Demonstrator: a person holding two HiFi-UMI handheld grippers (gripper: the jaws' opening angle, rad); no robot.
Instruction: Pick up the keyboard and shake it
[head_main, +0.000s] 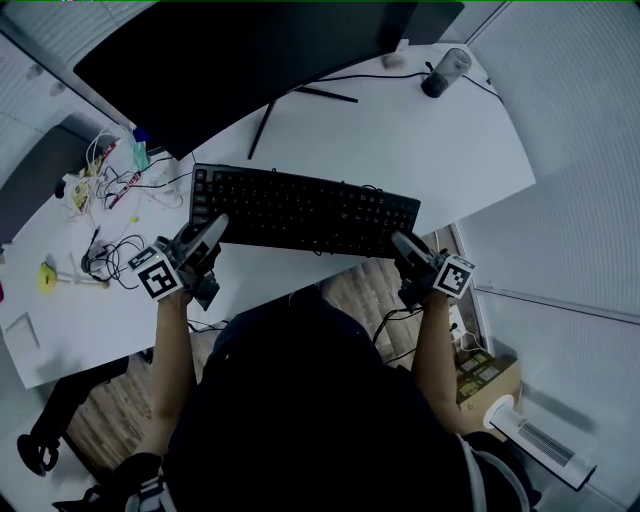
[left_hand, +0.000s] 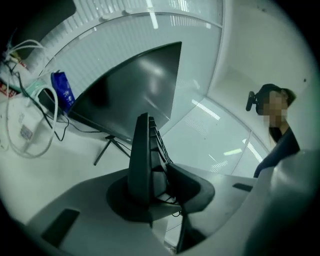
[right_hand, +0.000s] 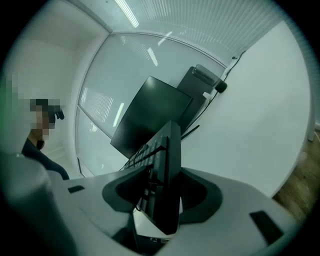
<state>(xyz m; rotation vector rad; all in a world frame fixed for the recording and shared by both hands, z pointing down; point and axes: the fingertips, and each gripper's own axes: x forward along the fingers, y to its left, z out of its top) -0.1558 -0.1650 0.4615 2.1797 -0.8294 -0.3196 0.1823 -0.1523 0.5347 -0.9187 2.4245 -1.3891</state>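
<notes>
Two firm grips: left tongs pinch the keyboard at its left end, right tongs at its right end. Keyboard is slim, black, rectangular plastic, over the near edge of the smooth white curved table, before the dark monitor. Dark cylindrical cup at far corner; contents not visible.

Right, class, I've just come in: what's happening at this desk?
A person at a white desk holds a black keyboard by its two ends. The left tongs are shut on its left end and the right tongs on its right end, with the keyboard's edge clamped between each pair of jaws. The keyboard is over the desk's curved near edge, in front of a dark monitor. From above I cannot tell how far it is off the desk.
</notes>
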